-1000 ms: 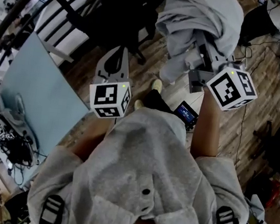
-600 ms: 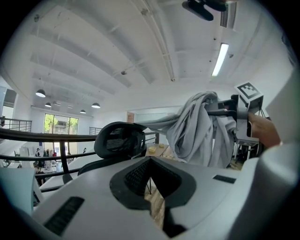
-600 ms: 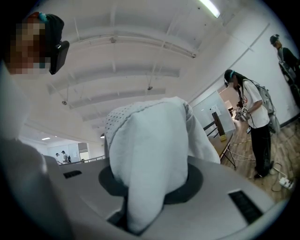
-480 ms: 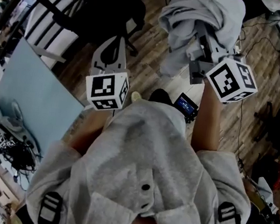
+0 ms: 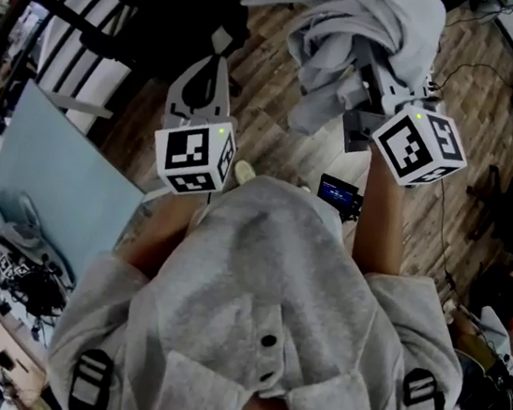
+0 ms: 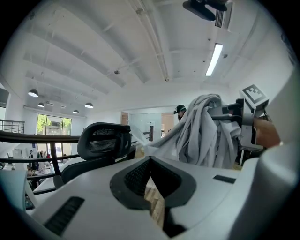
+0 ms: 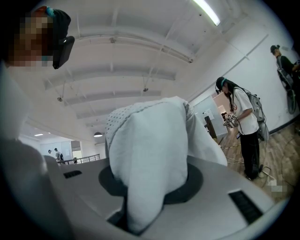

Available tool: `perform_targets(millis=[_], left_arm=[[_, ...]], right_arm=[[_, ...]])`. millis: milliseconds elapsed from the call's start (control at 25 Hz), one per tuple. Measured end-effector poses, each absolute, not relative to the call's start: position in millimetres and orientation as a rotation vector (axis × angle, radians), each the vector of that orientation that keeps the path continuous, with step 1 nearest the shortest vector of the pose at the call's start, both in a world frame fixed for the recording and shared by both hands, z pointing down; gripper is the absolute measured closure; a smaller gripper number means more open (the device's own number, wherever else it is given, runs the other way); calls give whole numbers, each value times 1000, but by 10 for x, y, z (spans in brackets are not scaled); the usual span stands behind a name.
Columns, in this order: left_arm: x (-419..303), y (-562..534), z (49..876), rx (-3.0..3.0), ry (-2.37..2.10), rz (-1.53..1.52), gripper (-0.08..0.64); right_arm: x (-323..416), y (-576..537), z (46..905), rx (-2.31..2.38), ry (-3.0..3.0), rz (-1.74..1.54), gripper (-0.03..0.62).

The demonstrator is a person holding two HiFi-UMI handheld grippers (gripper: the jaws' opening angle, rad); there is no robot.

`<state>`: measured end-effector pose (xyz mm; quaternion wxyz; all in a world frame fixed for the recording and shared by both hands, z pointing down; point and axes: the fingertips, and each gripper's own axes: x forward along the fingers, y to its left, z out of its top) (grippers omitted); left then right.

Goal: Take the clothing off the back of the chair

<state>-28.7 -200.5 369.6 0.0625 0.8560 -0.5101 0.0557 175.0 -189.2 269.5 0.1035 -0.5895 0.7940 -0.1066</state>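
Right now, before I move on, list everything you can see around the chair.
chair: one, black, ahead left
garment: one, grey, bunched up right of chair
railing: one, black, left of chair
panel: one, pale blue, floor left
screen: one, black, lit blue, by right forearm
bystanders: at least two, nearest in white top, standing right
floor: wood planks
left gripper: white, jaws together, empty
right gripper: white, shut on garment
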Motion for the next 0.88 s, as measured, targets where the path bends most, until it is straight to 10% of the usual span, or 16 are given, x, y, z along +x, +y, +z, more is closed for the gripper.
perform_targets(millis=[880], left_arm=[[1160, -1221, 3604, 2776, -1200, 228, 549]], right_arm=[[2817, -611, 3039, -1974, 2204, -354, 445]])
